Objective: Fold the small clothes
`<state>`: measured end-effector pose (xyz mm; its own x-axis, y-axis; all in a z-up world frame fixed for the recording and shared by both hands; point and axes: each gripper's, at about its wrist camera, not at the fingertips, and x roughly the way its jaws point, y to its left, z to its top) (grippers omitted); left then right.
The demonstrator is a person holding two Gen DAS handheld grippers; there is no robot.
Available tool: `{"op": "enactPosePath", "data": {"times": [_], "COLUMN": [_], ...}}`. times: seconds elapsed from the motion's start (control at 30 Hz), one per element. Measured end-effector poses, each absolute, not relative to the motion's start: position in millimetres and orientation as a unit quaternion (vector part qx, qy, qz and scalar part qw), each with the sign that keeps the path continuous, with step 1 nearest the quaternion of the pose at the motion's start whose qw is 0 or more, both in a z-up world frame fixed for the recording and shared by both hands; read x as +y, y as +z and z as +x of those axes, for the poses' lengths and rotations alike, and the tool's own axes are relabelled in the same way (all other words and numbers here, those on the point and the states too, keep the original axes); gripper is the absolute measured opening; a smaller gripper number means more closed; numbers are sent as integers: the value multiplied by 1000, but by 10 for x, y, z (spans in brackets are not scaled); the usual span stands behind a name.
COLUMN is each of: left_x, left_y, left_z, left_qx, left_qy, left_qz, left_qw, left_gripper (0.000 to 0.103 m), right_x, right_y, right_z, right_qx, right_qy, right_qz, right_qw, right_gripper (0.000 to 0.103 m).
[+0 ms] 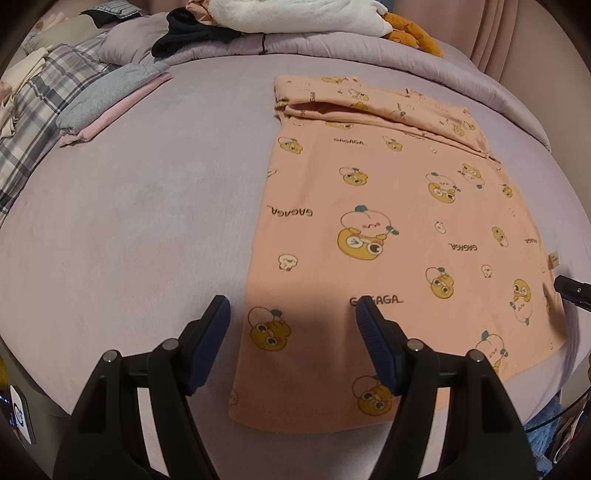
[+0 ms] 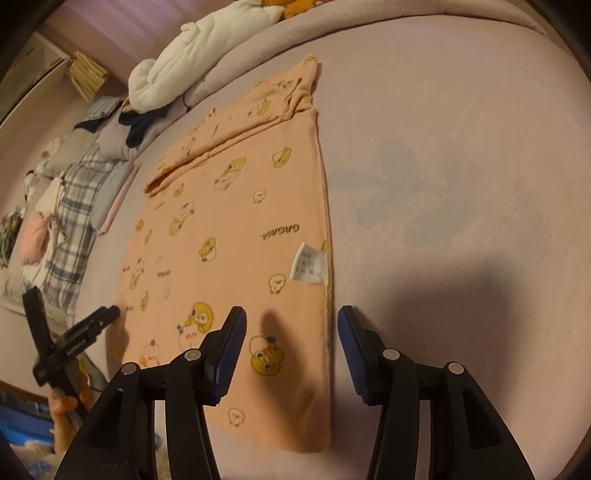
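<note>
Spread wide and empty above the near hem: left gripper point(image 1: 291, 310) and right gripper point(image 2: 291, 321), fingers clear of the cloth. Flat on the lilac bed sheet point(image 1: 129, 206), a peach duck-print garment point(image 1: 388, 236), sleeves folded across the top, printed "GAGAGA", white care label point(image 2: 308, 267) unreadable. Beyond, folded clothes point(image 1: 107, 99), then a white blanket point(image 1: 295, 14).

The care label point(image 2: 309, 266) print is too small to read; the plaid cloth point(image 1: 33, 122) runs off the frame's left edge.
</note>
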<state>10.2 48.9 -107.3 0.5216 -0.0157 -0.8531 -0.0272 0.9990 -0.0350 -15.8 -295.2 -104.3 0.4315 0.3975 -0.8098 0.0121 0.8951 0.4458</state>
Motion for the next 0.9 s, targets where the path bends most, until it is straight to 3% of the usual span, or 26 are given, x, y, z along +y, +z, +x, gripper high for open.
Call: {"op": "enactPosePath", "data": {"times": [0.67,0.9], "left_x": [519,462], "left_y": [-1195,-1194], "left_z": [132,141], "left_qx": [506,508], "left_qy": [-6,-26], "left_qz": [-45,-54], "left_qw": [861,859], "left_gripper": [75,75], "right_x": [-2810,-2764], "right_y": [-1070,-1074], "right_z": [-161,-150], "right_qx": [527,524], "right_qy": [123,128], "right_qz": [185,180], "right_qw": [820,822], "right_gripper": [52,57]}}
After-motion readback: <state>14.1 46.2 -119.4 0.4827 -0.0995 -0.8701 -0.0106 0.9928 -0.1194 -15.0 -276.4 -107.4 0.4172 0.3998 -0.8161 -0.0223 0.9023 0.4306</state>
